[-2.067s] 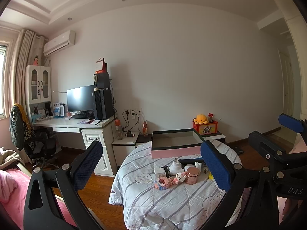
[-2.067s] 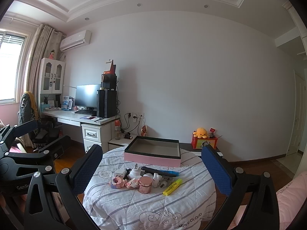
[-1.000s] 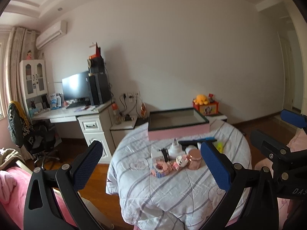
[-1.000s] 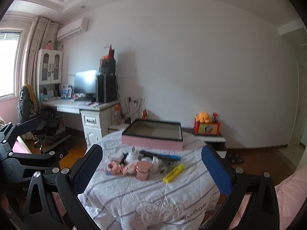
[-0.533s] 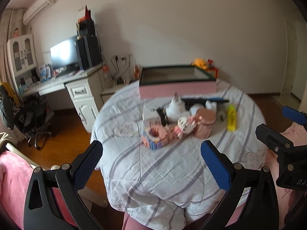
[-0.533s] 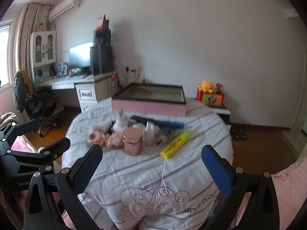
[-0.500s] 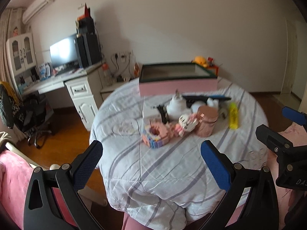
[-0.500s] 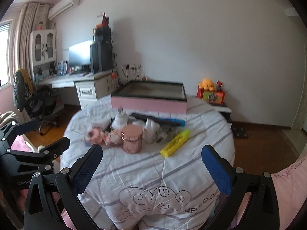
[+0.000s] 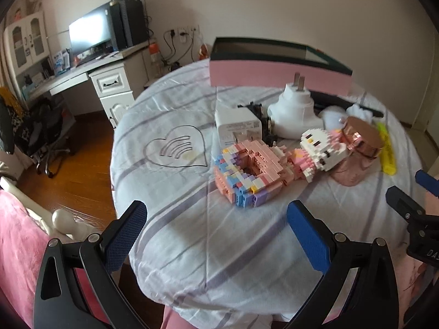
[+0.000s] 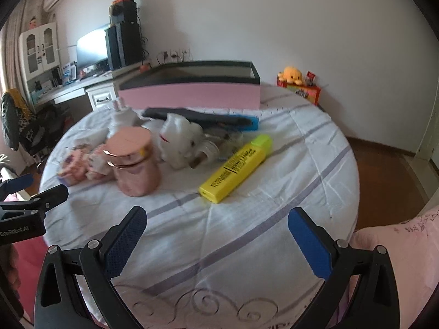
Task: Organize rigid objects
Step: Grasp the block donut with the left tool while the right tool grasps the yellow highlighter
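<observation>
Both the left hand-held gripper (image 9: 216, 223) and the right hand-held gripper (image 10: 216, 223) hovered above the bench (image 9: 175, 235) with jaws apart, holding nothing. The brick model (image 9: 247, 172), pink jar (image 10: 133, 161) and yellow highlighter (image 10: 236, 164) lay near the pink box (image 10: 192, 93).

Box (image 9: 277, 78) behind charger (image 9: 238, 130), jar (image 10: 134, 161) left of highlighter (image 10: 237, 167)

pink jar (image 9: 356, 150): half hidden by brick figure (image 9: 321, 150) | box (image 10: 192, 93) interior: unseen
</observation>
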A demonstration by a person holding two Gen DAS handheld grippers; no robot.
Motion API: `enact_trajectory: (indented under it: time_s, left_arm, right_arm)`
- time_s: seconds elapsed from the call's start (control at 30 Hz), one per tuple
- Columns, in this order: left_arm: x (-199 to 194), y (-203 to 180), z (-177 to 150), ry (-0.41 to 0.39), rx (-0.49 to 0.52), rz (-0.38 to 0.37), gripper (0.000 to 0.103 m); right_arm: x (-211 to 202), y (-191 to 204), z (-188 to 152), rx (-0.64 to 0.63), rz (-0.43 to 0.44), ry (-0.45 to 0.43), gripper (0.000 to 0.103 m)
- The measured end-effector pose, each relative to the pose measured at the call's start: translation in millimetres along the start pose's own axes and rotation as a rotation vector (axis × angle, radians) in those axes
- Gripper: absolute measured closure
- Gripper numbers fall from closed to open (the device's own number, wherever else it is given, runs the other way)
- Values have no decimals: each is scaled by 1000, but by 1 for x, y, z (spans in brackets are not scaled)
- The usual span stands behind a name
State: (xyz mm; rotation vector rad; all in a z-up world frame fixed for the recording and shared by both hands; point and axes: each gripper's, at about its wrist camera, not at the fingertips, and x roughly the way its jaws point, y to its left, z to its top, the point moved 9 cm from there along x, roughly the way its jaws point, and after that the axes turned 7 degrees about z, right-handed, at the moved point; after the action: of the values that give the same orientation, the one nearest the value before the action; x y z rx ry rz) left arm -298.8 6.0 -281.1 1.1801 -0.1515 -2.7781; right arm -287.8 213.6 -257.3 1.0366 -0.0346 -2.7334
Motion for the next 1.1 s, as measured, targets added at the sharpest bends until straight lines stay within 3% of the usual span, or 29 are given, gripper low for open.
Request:
enact_trajectory:
  time_s: [0.2, 0.43, 0.93, 1.0, 1.1]
  left_arm:
    - [20, -5, 9, 32, -10, -38, 0]
    - [23, -7, 12, -22, 11, -78, 0]
    - [31, -13, 26, -28, 57, -135, 0]
    - [31, -14, 27, -35, 59, -146, 4]
    - [25, -18, 29, -46, 75, -194, 26]
  right_arm:
    - [16, -10, 1, 7, -10, 35, 0]
    - [16, -11, -2, -4, -10, 19, 0]
    - [16, -8, 2, -22, 10, 13, 0]
    - [17, -9, 3, -17, 13, 19, 0]
    - [17, -11, 7, 21, 31, 24, 0]
